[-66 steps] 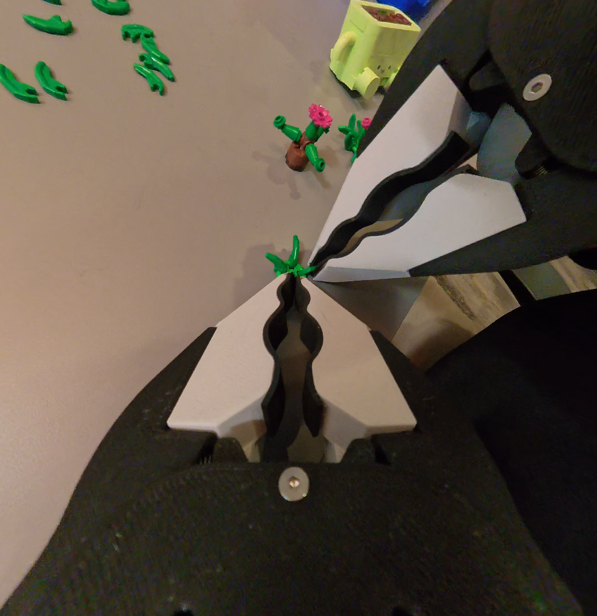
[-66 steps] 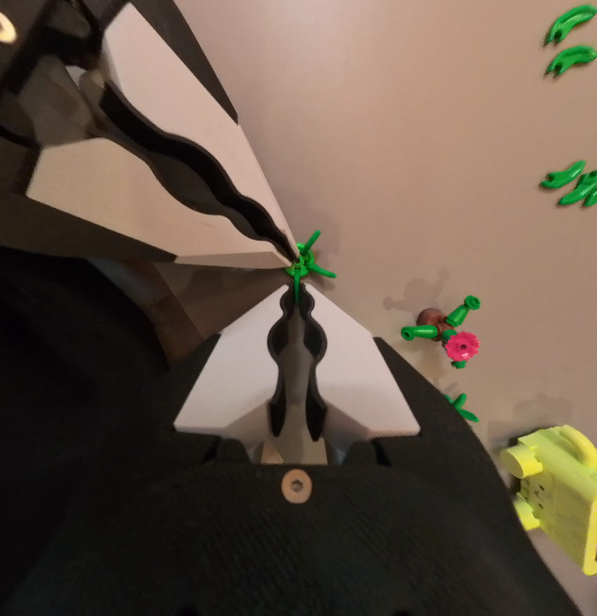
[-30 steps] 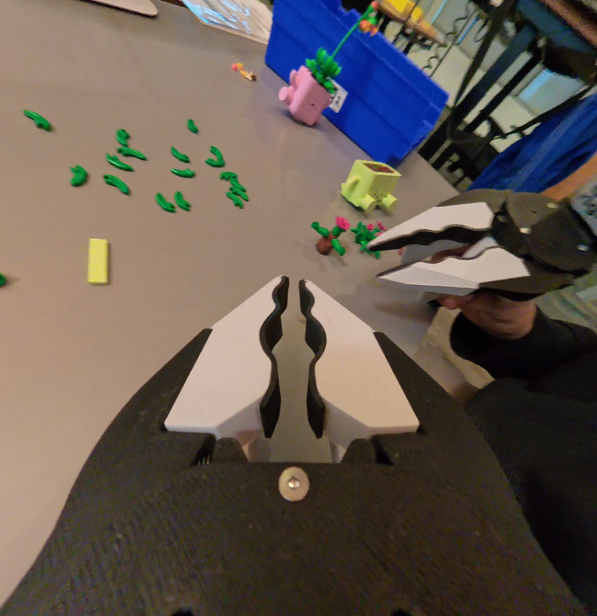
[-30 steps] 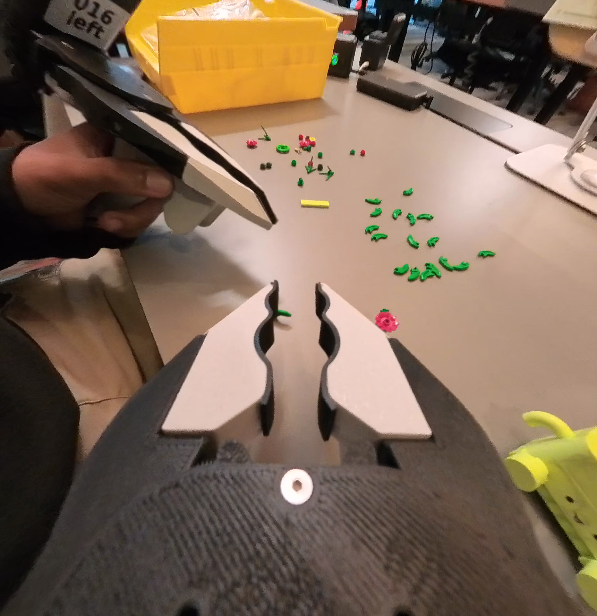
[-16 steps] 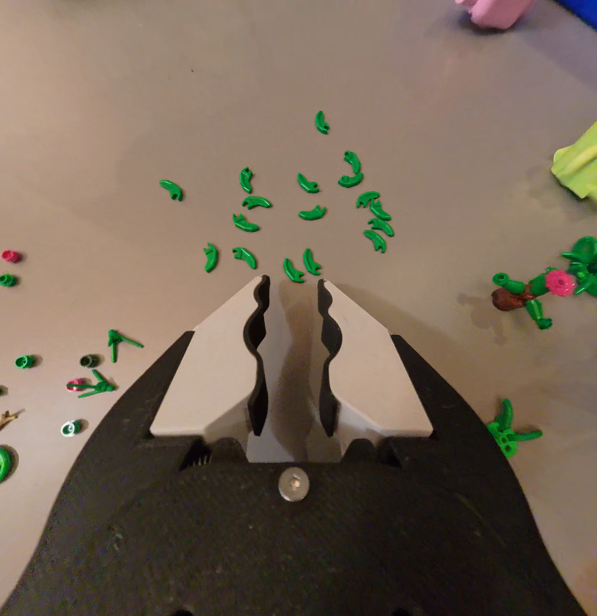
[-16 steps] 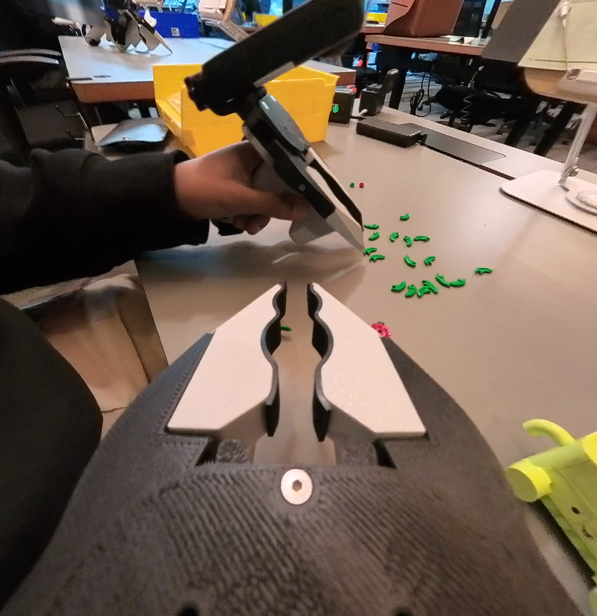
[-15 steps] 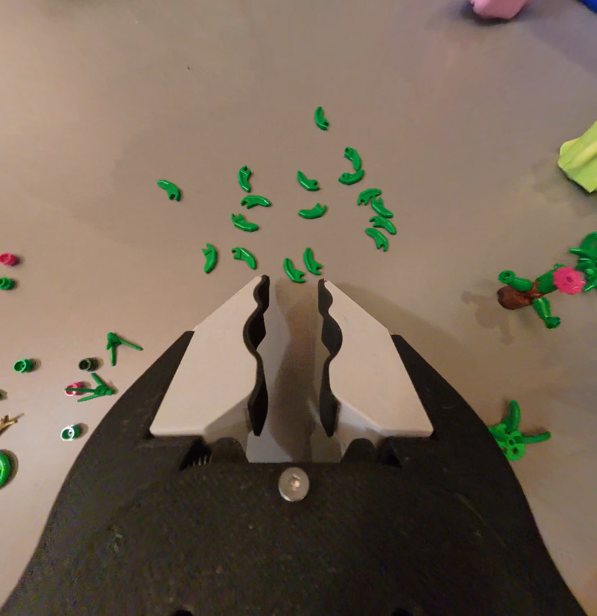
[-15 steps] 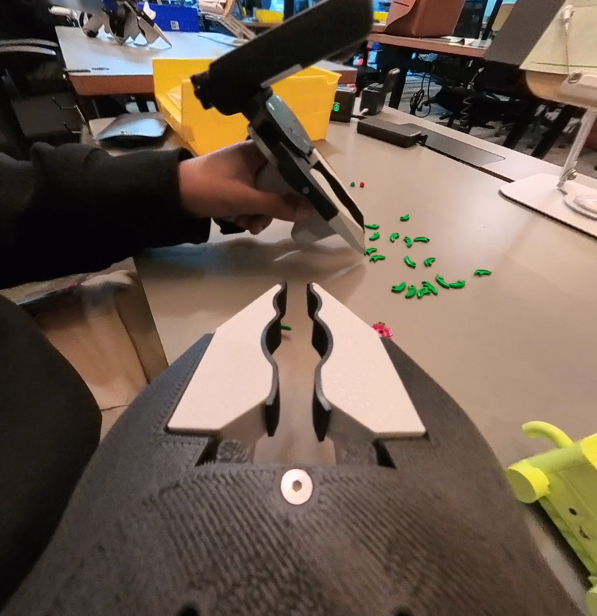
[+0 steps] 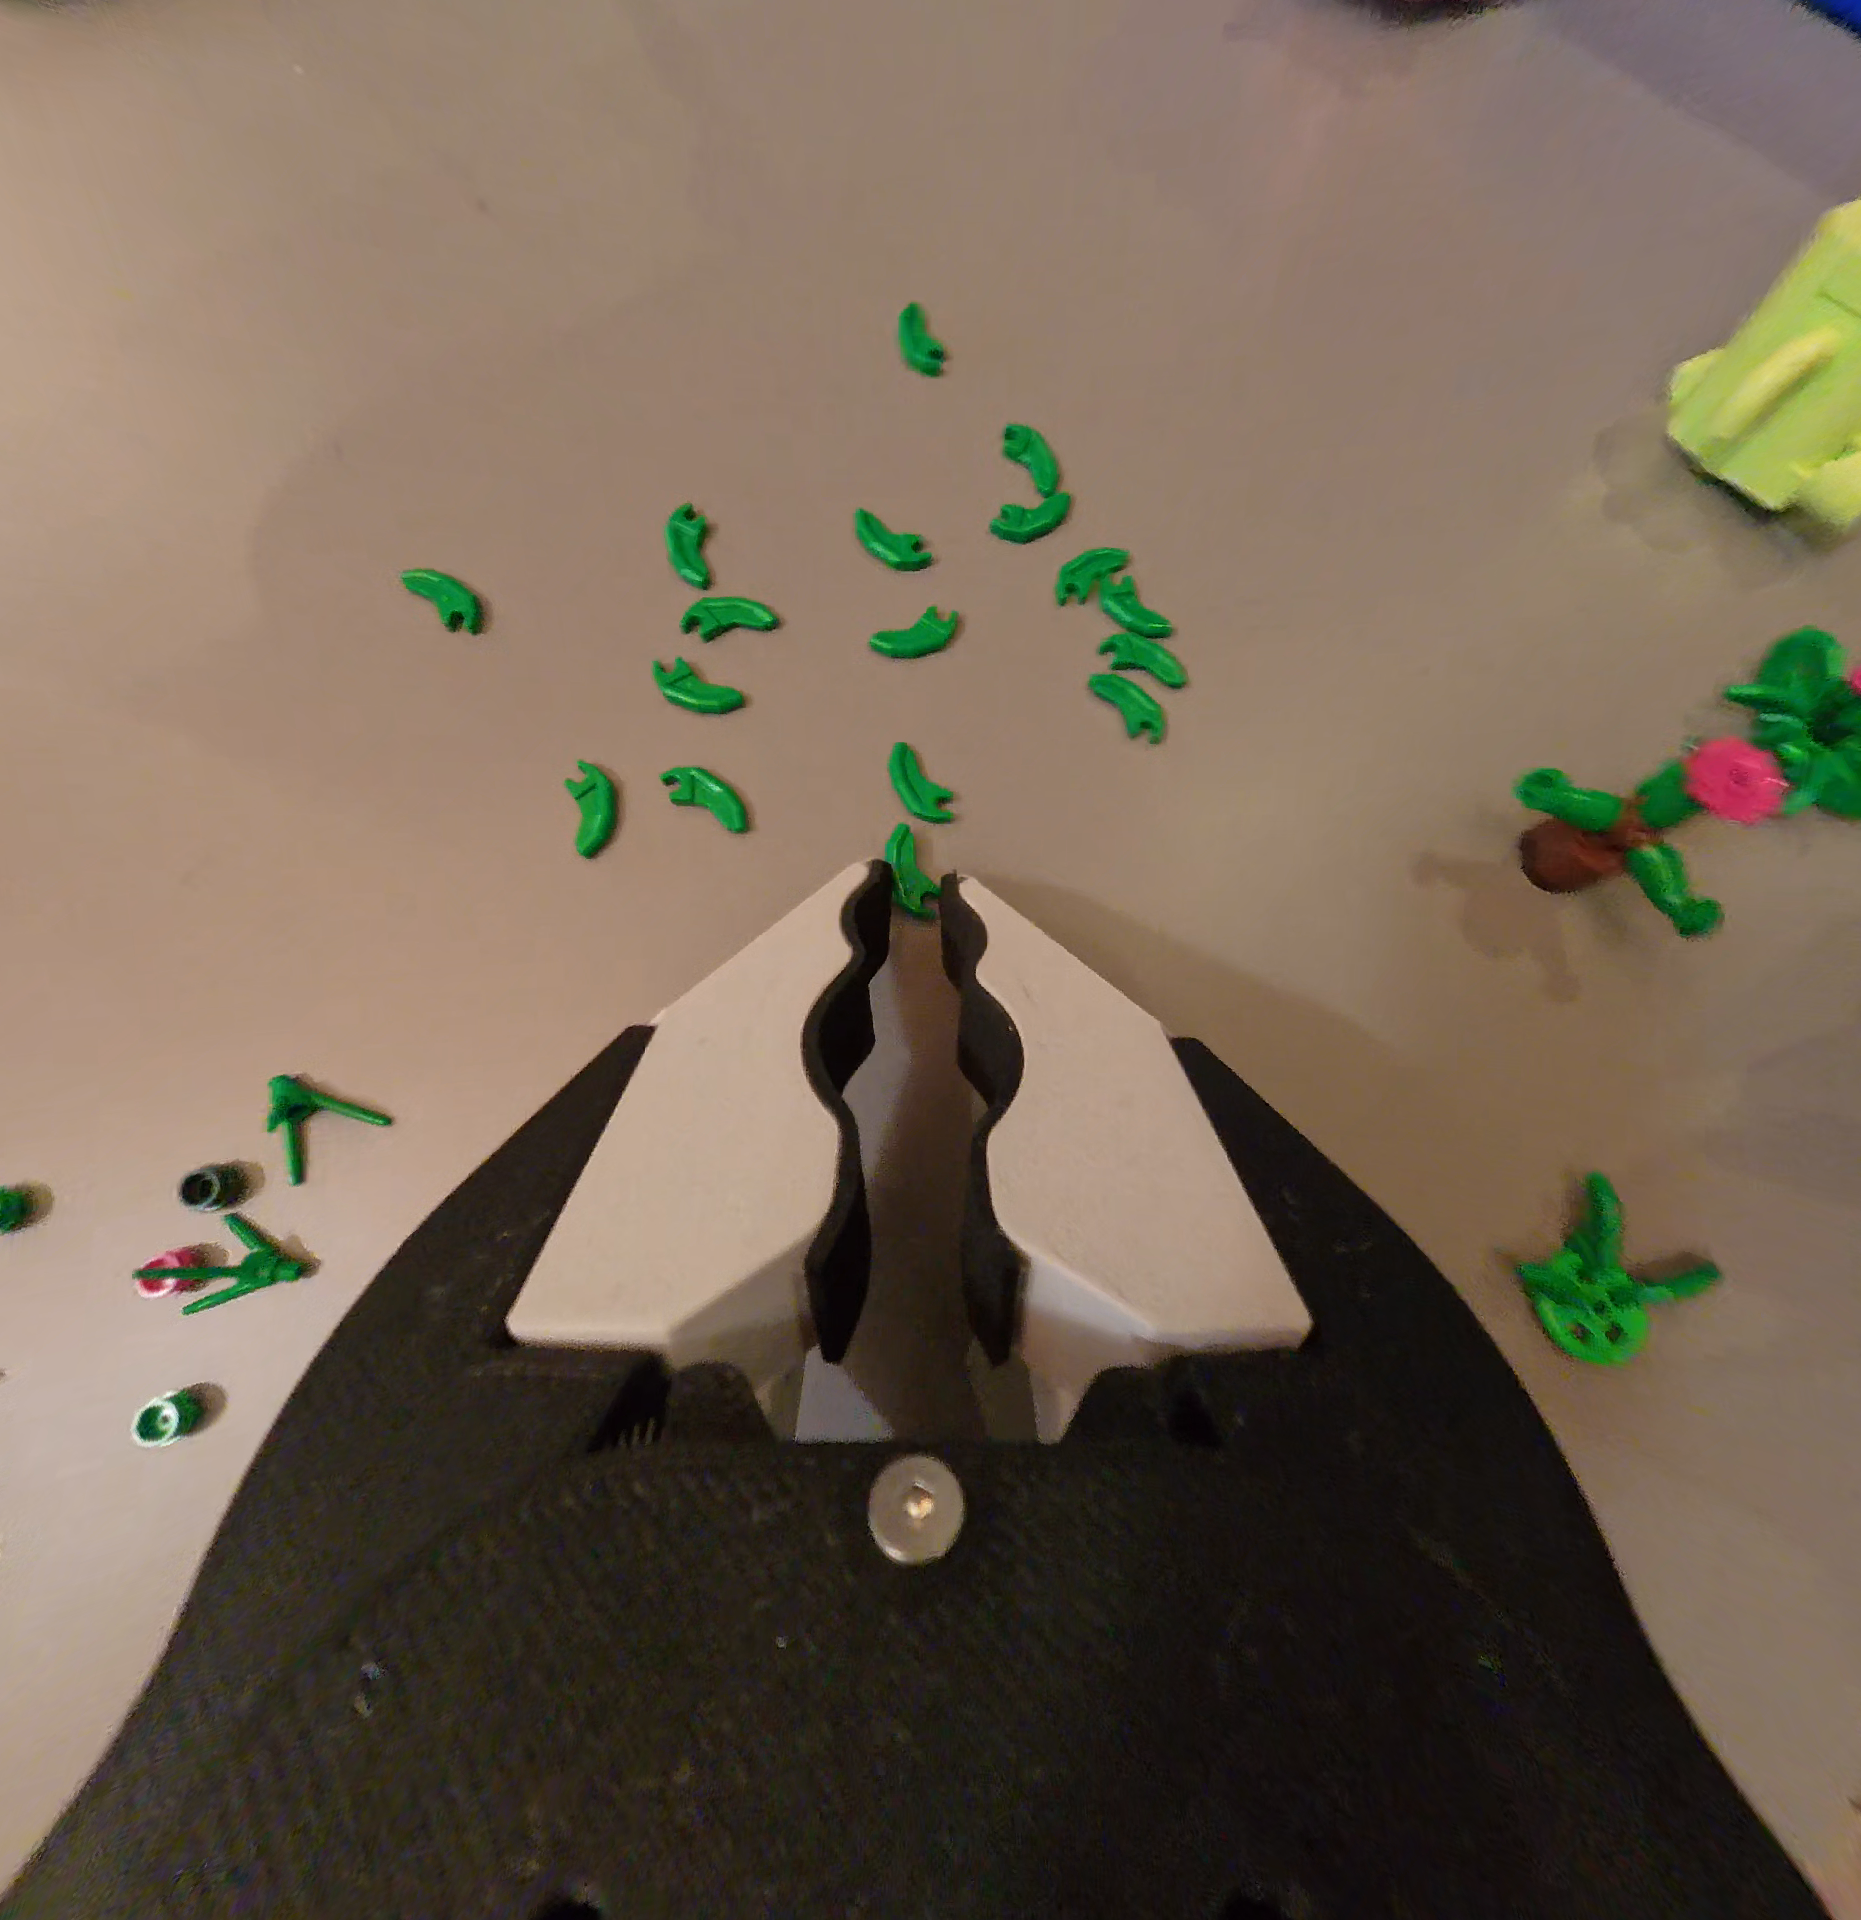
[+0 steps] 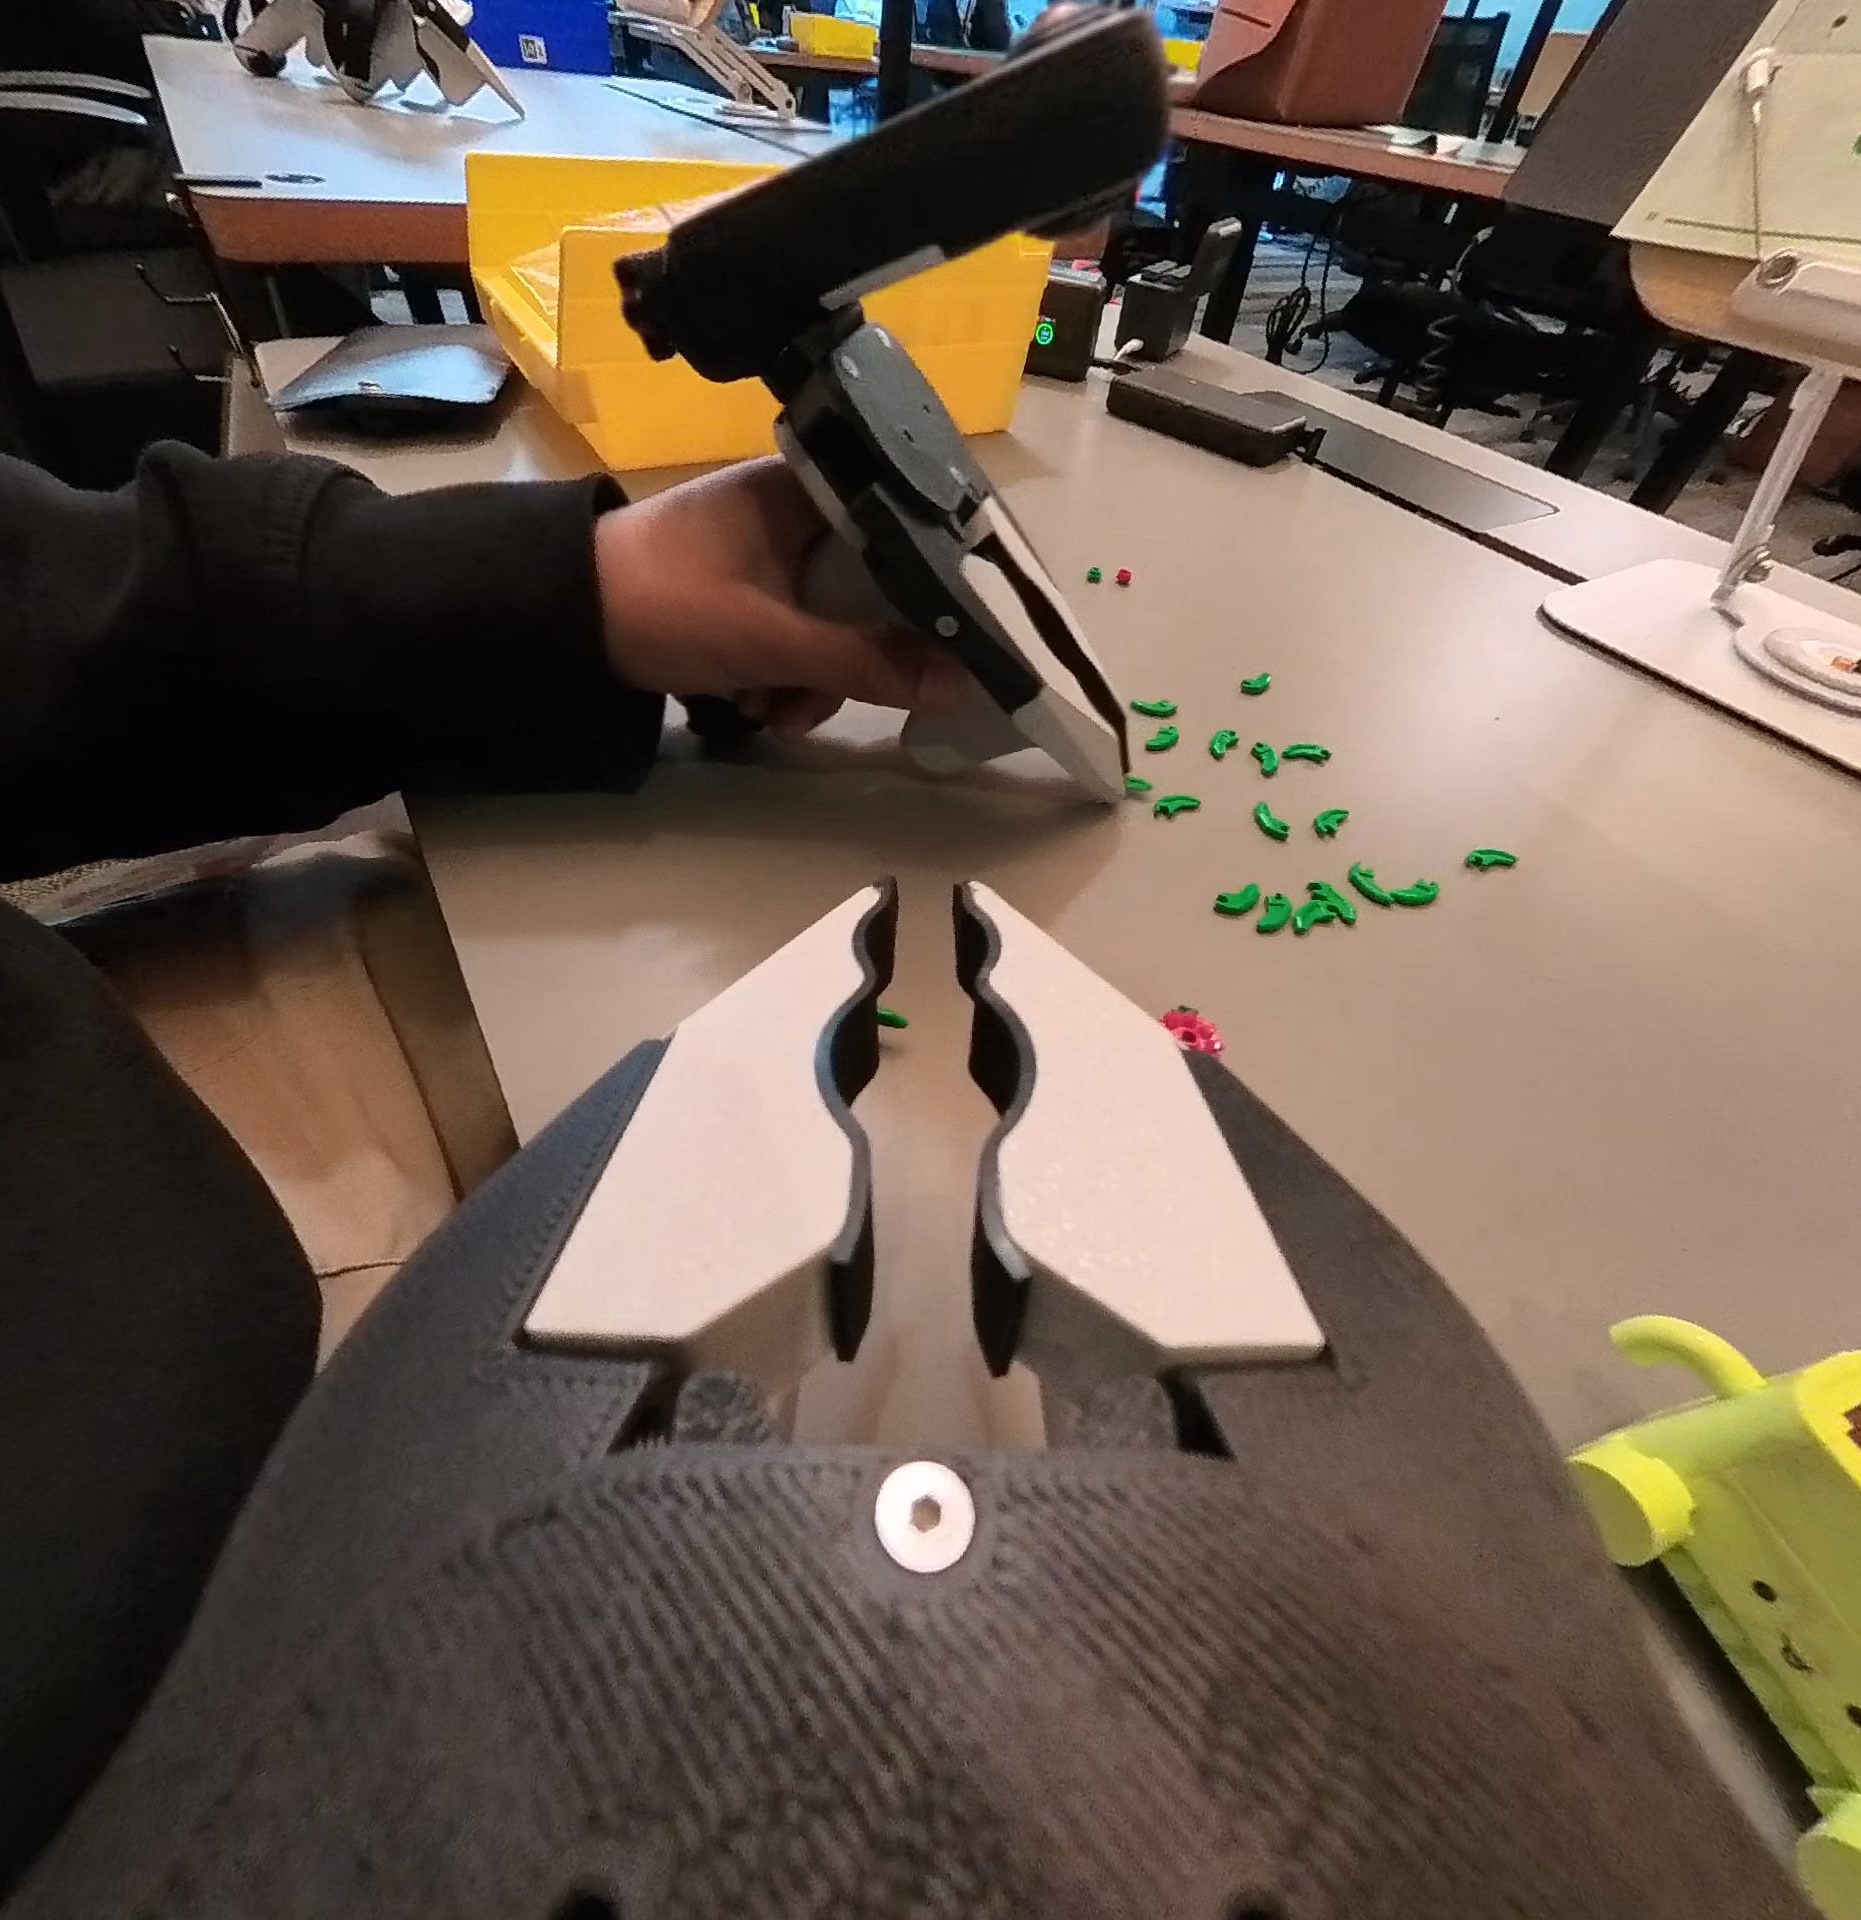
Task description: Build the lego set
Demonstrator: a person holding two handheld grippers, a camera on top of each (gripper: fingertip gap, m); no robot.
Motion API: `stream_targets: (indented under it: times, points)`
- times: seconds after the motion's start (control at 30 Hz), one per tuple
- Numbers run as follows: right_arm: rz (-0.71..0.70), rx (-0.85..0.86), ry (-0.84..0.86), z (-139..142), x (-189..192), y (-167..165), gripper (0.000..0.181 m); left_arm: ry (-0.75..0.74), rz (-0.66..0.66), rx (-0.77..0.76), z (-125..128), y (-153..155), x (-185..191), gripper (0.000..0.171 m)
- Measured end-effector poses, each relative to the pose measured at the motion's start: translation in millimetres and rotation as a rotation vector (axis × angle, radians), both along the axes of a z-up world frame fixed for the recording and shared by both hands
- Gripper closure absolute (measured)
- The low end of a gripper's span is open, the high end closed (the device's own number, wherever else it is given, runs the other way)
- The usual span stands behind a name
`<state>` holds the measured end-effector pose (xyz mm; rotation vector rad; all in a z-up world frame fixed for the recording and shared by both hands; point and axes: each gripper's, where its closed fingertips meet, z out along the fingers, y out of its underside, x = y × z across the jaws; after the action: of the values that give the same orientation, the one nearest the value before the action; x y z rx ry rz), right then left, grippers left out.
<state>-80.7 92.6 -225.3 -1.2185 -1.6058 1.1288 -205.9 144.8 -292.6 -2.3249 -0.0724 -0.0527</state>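
Left wrist view: the left tongs pinch a green leaf piece (tips on the table). The right tongs hover narrowly parted, empty.

Bright green curved leaf pieces, lime-green pot, pink flower, yellow bin, grey-beige table

The green leaf pieces looked like glossy plastic; the desk was smooth and matt; the left tool had a rough black shell.
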Motion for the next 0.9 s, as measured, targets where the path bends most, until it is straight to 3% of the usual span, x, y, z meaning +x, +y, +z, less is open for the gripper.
stream_targets:
  times: [0.13,0.27,0.37,0.47,0.57,0.63,0.9]
  points:
    - [-0.018,-0.033,0.053,8.8,4.6,4.5,0.170,0.019,-0.193,0.134,31.8,-6.8,34.4,0.164]
    - [-0.047,-0.203,0.083,27.0,18.3,16.7,0.153,0.126,-0.359,0.260,65.2,-21.6,72.3,0.165]
    - [-0.012,-0.353,0.060,36.8,21.9,19.9,0.138,0.182,-0.544,0.291,69.2,-40.6,118.4,0.171]
    - [0.114,-0.551,-0.092,23.9,25.5,5.2,0.136,0.264,-0.650,0.294,68.6,-55.3,149.5,0.171]
    - [0.147,-0.647,-0.140,12.7,25.8,0.9,0.156,0.279,-0.641,0.274,65.4,-59.3,158.6,0.171]
    - [0.084,-0.574,-0.187,0.0,27.1,9.5,0.151,0.268,-0.617,0.256,60.4,-60.1,155.0,0.171]
    - [-0.147,-0.387,-0.125,-1.4,54.0,65.9,0.157,0.141,-0.503,0.158,39.0,-51.9,145.5,0.171]
